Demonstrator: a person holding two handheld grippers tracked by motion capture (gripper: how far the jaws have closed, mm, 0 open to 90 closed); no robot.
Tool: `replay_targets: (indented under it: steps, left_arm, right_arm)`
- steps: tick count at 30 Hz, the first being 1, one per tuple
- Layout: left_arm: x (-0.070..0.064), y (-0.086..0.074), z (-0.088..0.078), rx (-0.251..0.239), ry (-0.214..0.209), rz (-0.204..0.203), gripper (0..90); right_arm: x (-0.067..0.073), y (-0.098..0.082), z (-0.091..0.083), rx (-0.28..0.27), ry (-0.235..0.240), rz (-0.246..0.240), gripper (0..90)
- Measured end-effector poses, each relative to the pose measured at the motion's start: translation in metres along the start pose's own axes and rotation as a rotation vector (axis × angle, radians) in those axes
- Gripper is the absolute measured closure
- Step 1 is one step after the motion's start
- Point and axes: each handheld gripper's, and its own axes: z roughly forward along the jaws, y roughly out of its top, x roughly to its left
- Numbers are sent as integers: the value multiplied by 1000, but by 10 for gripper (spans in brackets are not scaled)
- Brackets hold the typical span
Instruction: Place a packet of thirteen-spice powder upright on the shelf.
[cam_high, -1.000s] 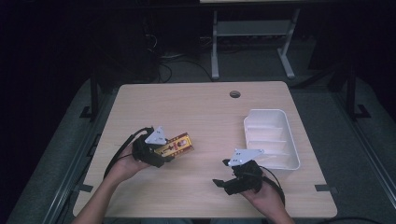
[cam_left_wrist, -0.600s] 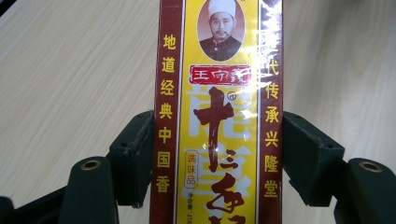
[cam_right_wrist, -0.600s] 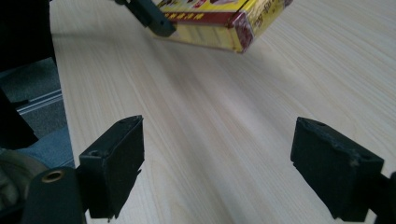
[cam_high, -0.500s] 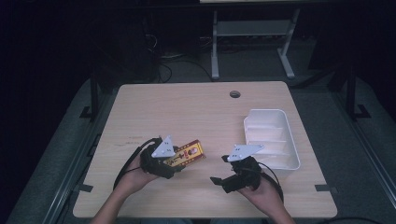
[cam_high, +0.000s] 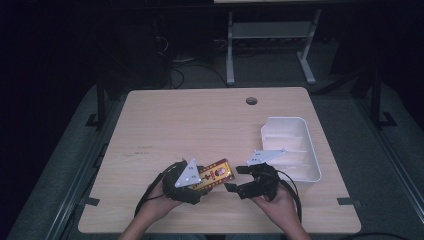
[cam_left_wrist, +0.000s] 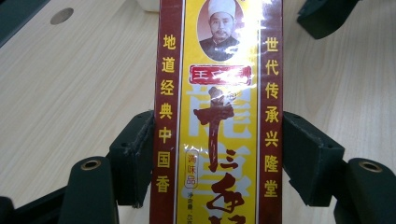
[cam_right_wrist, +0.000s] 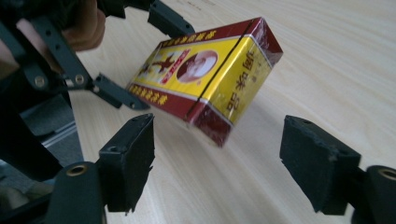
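Two hands enter from the near table edge, each holding a gripper. The left hand (cam_high: 160, 200) wraps the body of the left gripper (cam_high: 200, 182), whose grey plate faces up and whose jaws point toward the right gripper. Those jaws are clamped on the two long sides of a box (cam_high: 215, 175), yellow with dark red borders and printed characters; in the left gripper view the box (cam_left_wrist: 217, 112) runs lengthwise out from between the jaws, and both pads press its edges. The box is held tilted, its free end raised above the table (cam_high: 200, 125).

The right hand (cam_high: 280, 202) cradles the right gripper (cam_high: 239, 180) from below, aimed back at the left one. Its jaws stand wide apart with nothing between them. In the right gripper view the box's free end (cam_right_wrist: 219, 74) hangs just ahead of the gap between the jaws, apart from both pads, while the left gripper (cam_right_wrist: 135, 60) grips its far part.

Beyond the right gripper, to its right side, a white tray (cam_high: 312, 150) lies on the table. Farther off, a round hole (cam_high: 251, 101) pierces the tabletop near its far edge.
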Motion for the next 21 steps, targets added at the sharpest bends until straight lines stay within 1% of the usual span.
replay_targets:
  steps: [3,6,7,8,11,12,13,14,16,17,18,19,21]
  left_arm:
    - [-6,-2,5,1,12,6,323]
    - [-9,-3,8,-1,28,7,323]
    - [-9,-3,8,-1,28,7,323]
    - [-12,-3,9,-7,34,8,323]
    - [-18,-1,11,-17,46,27,323]
    - [-18,-1,11,-17,46,27,323]
    - [-21,1,13,-20,48,37,323]
    - [-22,2,13,-19,54,43,323]
    - [-23,2,14,-22,54,41,323]
    - [-23,1,14,-30,57,34,323]
    - [-23,1,14,-30,57,34,322]
    - [-23,1,14,-36,63,31,322]
    - [-24,2,14,-39,74,32,322]
  right_arm:
    - [-1,-1,2,-9,16,25,285]
    - [-2,-2,3,-8,18,46,302]
    - [-2,-2,3,-8,18,46,302]
    - [-4,-4,5,-16,43,76,320]
    - [-4,-6,8,-14,64,111,353]
    - [-4,-6,9,-15,73,113,374]
    - [-4,-7,9,-17,82,115,380]
    - [-4,-7,9,-17,77,119,385]
    - [-3,-7,9,-16,74,121,396]
    - [-4,-7,8,-24,78,136,422]
    - [-4,-7,8,-24,78,136,422]
    - [-5,-7,6,-36,85,153,441]
    - [-5,-7,6,-43,84,155,451]
